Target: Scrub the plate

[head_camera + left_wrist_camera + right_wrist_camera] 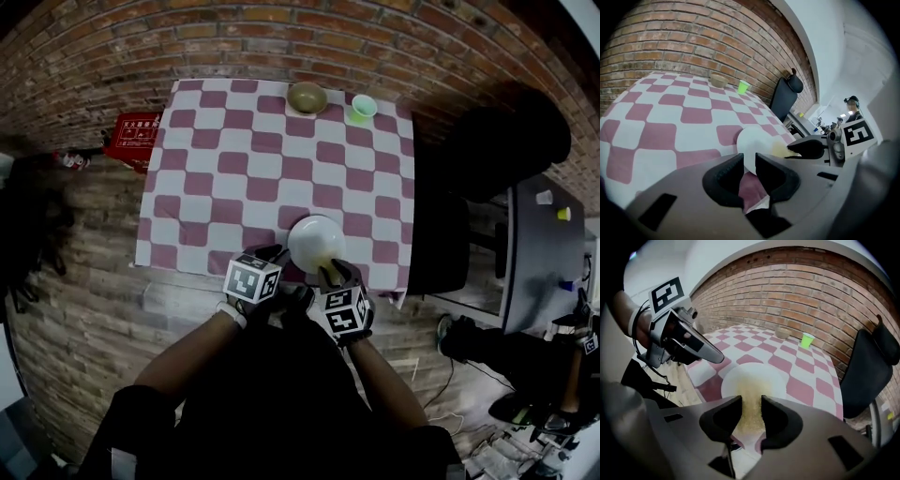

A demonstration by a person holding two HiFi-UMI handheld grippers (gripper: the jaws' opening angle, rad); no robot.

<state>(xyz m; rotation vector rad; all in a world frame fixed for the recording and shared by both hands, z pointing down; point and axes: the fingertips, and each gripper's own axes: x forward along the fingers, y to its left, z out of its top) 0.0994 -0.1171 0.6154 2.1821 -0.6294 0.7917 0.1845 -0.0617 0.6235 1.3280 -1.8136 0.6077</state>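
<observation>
A white plate [314, 240] sits at the near edge of the checked table, its rim tilted up toward me. My left gripper [278, 258] is shut on the plate's [757, 140] near rim, which runs between its jaws [749, 161]. From the right, my right gripper [331, 274] is shut on a yellow scrubbing sponge [749, 401] that rests on the plate's [761, 373] face. In the left gripper view the sponge [780, 150] shows as a yellow patch under the right gripper's dark finger [808, 147]. The left gripper [686, 341] also shows in the right gripper view, at the plate's left.
A brown bowl [307, 97] and a green cup [363, 108] stand at the table's far edge. The checked cloth [234, 178] covers the whole table. A black chair [497, 141] is at the right, a red box [131, 139] on the floor at the left.
</observation>
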